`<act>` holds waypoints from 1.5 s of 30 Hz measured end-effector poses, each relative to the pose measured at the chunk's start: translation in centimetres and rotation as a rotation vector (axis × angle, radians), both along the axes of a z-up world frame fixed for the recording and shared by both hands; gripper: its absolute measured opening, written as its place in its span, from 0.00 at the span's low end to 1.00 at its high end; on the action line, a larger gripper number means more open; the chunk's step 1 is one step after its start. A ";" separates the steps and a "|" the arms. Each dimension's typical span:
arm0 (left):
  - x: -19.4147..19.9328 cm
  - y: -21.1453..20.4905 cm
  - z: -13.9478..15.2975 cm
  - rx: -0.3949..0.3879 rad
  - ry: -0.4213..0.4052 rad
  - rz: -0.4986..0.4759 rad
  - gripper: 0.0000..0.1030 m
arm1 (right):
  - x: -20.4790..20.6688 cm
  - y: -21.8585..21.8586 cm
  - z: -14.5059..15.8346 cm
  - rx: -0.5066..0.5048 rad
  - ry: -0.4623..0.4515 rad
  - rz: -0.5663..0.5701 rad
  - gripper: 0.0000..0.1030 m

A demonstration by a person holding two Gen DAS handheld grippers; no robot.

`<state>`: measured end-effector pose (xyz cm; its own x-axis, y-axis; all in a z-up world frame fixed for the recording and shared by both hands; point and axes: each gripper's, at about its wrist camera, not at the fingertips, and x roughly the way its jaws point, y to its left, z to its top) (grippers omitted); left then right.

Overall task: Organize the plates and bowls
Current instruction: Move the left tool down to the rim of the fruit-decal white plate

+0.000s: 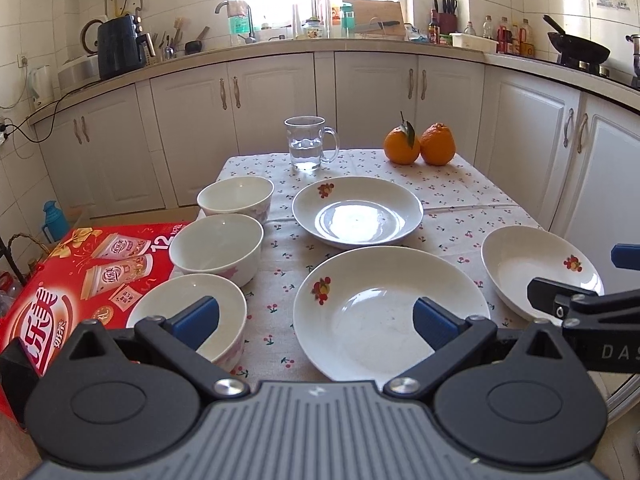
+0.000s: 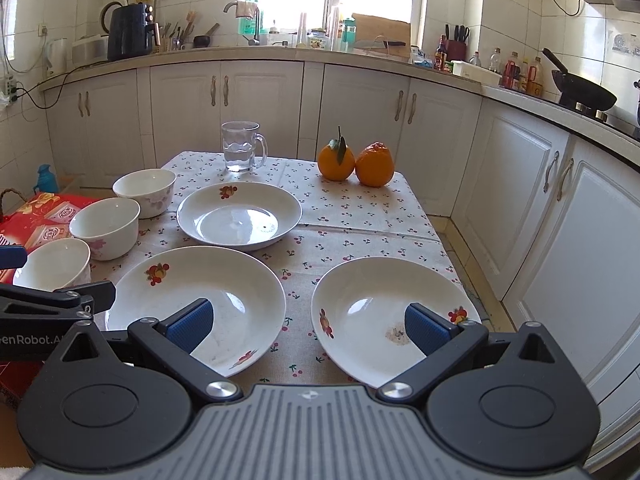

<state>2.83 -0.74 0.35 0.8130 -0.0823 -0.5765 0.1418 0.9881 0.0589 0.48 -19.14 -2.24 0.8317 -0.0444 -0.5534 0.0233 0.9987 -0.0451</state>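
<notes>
Three plates are lying on the cherry-print tablecloth [image 2: 360, 216]: the far plate [image 2: 239, 215] in the middle of the table, the near left plate [image 2: 200, 300] in front of it, and the near right plate [image 2: 384, 312] beside that one, close to the table's right edge. They are apart from each other, none stacked. The near right plate is showing a small dried stain on its inner side.

Three bowls are standing in a row along the left edge: the far bowl [image 1: 236, 196], the middle bowl [image 1: 218, 246] and the near bowl [image 1: 192, 312]. They are very close together, perhaps touching, and are all upright and empty, so I judge that the sorting is not yet begun.

The left gripper [image 1: 316, 322] is hovering low between the near bowl and the near left plate, its blue pads wide apart and holding nothing. The right gripper [image 2: 308, 326] is hovering between the two near plates, its pads also spread and empty. Probably each is placed so to take the nearest dish.

Further out, a glass mug [image 1: 308, 144] with water and two oranges [image 1: 420, 144] are standing at the far side, away from the dishes. A red carton [image 1: 80, 280] is lying left of the table.
</notes>
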 end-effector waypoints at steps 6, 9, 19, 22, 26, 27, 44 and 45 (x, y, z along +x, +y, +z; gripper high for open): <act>1.9 -0.4 0.1 0.021 0.007 -0.033 0.99 | 1.0 -2.1 -0.1 0.010 -0.007 -0.016 1.00; 2.9 -0.7 0.1 0.038 -0.008 -0.054 0.99 | 1.2 -3.7 -0.5 0.000 -0.008 -0.023 1.00; 6.7 -2.9 -0.8 0.052 0.054 -0.170 0.99 | 0.8 -9.7 -4.2 0.004 0.079 0.033 1.00; 7.8 -3.8 -1.0 0.051 0.072 -0.200 0.99 | 0.9 -10.5 -5.6 0.005 0.110 0.072 1.00; 9.2 -5.1 -0.9 0.037 0.093 -0.252 0.99 | 1.8 -11.1 -7.6 0.038 0.157 0.106 1.00; 9.6 -5.6 -0.8 0.039 0.101 -0.263 0.99 | 2.1 -11.3 -8.1 0.044 0.168 0.108 1.00; 15.6 -16.1 -2.7 0.060 0.268 -0.622 0.99 | 4.7 -13.9 -10.8 0.070 0.182 0.206 1.00; 15.9 -16.7 -3.0 0.063 0.286 -0.641 0.99 | 4.6 -13.9 -10.9 0.071 0.173 0.209 1.00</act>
<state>18.75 -17.48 -2.66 0.4312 -0.4538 -0.7798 0.7132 0.7008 -0.0134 5.10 -33.08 -13.11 0.7114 0.1622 -0.6838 -0.1855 0.9818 0.0398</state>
